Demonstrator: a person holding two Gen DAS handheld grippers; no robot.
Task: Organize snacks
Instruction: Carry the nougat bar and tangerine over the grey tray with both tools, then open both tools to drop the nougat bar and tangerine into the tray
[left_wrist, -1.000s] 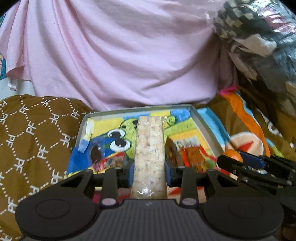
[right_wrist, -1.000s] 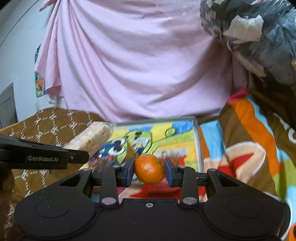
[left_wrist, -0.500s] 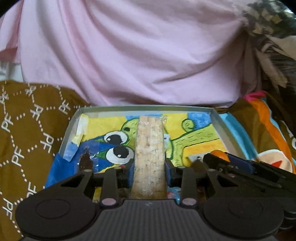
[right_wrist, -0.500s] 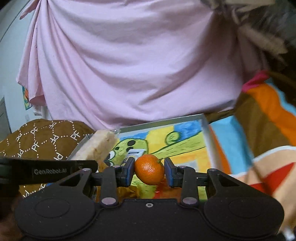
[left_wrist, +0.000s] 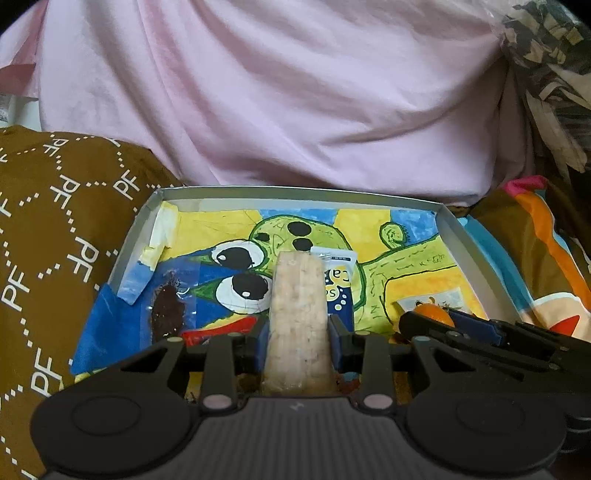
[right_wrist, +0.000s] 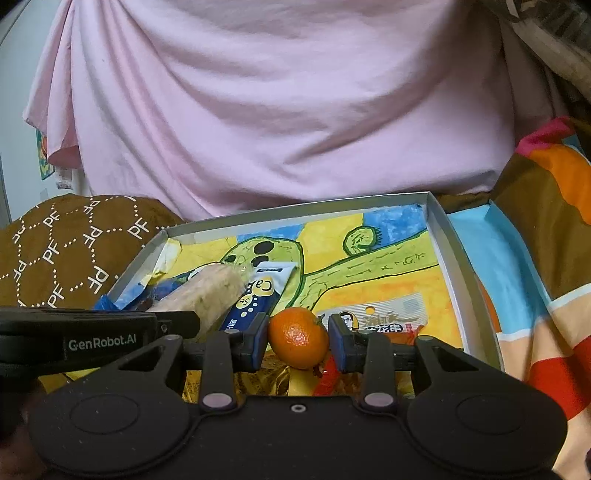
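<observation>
The rice cracker bar is clenched in the left claw and the mandarin in the right claw, both held over the shallow box, above a blue sachet.

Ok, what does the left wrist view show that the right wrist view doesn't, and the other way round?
Left wrist only: the left gripper head-on, its pads pressed on the rice bar, and a dark snack in a clear wrapper at the tray's left side.

Right wrist only: the right gripper head-on, shut on the orange, and a printed snack packet just beyond it.

Both: the tray with its cartoon drawing, the blue-and-white sachet, the pink cloth behind, and a side glimpse of the other gripper with its load.
</observation>
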